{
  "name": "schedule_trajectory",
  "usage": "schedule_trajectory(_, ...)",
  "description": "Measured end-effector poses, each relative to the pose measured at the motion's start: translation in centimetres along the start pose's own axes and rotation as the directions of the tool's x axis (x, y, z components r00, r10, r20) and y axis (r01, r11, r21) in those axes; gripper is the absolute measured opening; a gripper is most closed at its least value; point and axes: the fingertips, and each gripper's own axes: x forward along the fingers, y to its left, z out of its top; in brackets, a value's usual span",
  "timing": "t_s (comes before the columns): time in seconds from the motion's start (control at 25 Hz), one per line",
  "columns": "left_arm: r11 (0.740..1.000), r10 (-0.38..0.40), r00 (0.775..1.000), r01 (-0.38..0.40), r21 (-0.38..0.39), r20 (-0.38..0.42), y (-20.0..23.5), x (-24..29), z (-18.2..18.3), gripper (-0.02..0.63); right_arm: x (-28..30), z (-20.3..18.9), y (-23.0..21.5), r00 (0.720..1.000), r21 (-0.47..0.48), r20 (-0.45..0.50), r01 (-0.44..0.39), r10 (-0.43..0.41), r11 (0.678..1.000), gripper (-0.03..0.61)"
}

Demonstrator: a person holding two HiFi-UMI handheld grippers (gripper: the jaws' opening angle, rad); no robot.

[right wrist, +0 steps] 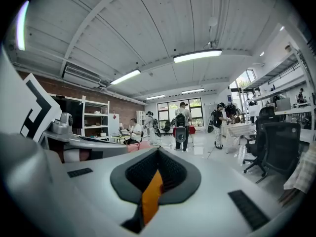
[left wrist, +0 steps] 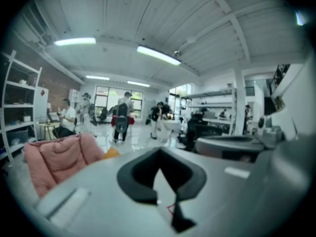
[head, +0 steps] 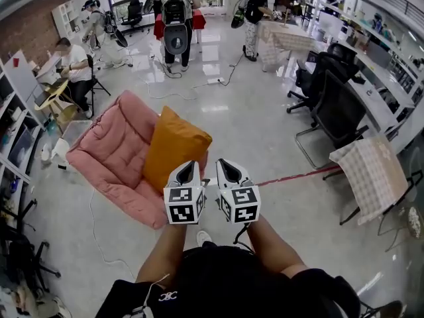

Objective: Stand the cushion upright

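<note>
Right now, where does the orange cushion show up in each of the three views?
Head view: the orange cushion is just left of centre, leaning on the pink floor chair.
Left gripper view: only a small orange corner shows, lower left, at the chair's right edge.
Right gripper view: a thin orange strip shows low at centre.
Shared landmark: the standing person with the black backpack, in the background of every view.

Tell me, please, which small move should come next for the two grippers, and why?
Probably open both grippers while bringing them forward to the orange cushion. It leans tilted on the pink chair, not upright, and the left gripper and the right gripper are both shut and seem short of it, so neither can take its edge yet.
</note>
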Motion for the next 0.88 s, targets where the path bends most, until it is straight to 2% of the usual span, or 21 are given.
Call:
schedule_trajectory(0.56,1.000,0.009,1.000,-0.009,-0.004,0.002,7.2,9.8,3.4,-0.005,12.2,2.2,-2.9,1.000,0.011,-0.007,-0.001,0.001,1.000,-0.003)
schedule_trajectory(0.88,0.999,0.019,0.999,-0.021,-0.042,-0.037,11.1,12.6,2.5,-0.005,17.1,1.2,-1.9,0.998,0.011,-0.061,-0.025,0.025,1.000,-0.003)
